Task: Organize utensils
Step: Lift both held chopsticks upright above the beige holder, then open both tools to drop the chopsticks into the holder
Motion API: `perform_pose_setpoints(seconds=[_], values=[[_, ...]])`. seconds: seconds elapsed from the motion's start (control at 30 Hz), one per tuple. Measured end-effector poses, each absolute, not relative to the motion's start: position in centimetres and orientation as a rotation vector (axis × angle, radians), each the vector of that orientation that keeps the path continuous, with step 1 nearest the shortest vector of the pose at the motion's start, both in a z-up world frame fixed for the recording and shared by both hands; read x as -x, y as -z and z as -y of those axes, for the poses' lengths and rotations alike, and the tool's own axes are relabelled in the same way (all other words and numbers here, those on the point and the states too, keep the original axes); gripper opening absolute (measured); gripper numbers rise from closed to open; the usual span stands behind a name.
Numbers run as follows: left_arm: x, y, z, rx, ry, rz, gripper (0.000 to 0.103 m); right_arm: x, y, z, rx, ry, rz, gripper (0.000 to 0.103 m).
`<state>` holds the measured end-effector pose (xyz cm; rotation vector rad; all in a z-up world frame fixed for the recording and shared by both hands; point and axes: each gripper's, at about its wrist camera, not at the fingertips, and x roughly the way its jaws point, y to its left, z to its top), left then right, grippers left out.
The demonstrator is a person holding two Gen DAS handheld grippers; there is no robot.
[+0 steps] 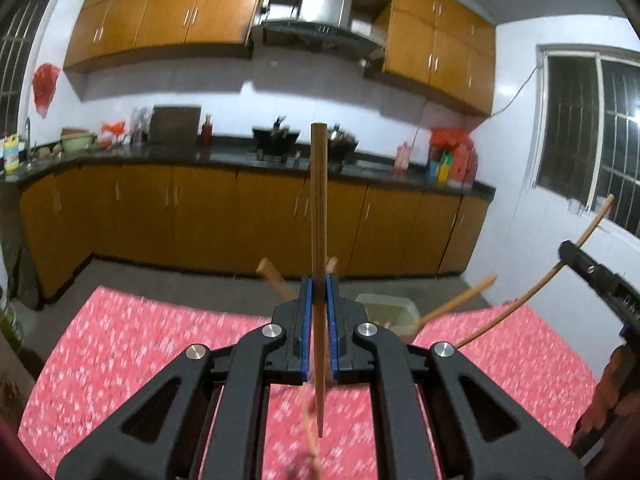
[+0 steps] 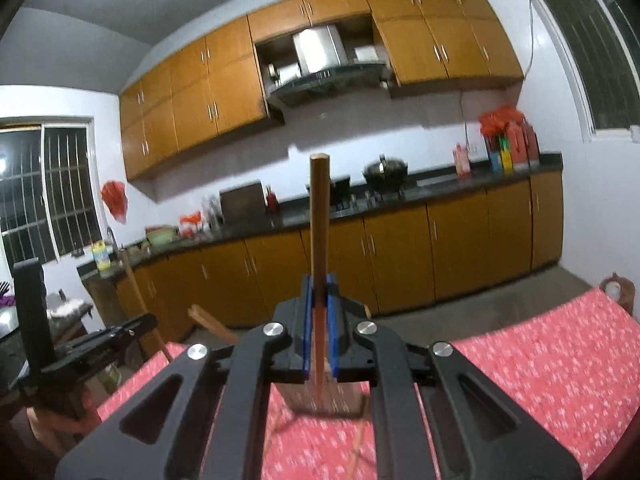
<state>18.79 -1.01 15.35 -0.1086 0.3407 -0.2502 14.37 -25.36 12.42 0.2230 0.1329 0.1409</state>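
Above the red surface (image 1: pixel 120 340), the left gripper (image 1: pixel 319 280) pinches one upright chopstick (image 1: pixel 319 200) between its fingers; the right gripper (image 2: pixel 319 280) pinches another chopstick (image 2: pixel 319 216).

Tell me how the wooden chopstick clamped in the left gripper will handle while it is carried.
The chopstick looks stiff: it stands straight above the shut left gripper. Probably light, being thin wood. Pinched low with most of its length above the pads, it may pivot or slip if jolted.
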Motion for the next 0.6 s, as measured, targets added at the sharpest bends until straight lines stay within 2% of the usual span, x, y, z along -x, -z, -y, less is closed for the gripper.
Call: perform_pose_setpoints(seconds=[0.27, 0.6], values=[[-21.7, -19.0, 4.2, 0.123, 0.219, -0.182, 0.008, -19.0, -13.7, 24.2, -0.211, -0.101, -0.082, 0.008], [-25.2, -18.1, 5.1, 0.179, 0.157, -0.114, 0.008, -23.4, -11.1, 23.6, -0.195, -0.088, -0.169, 0.008]])
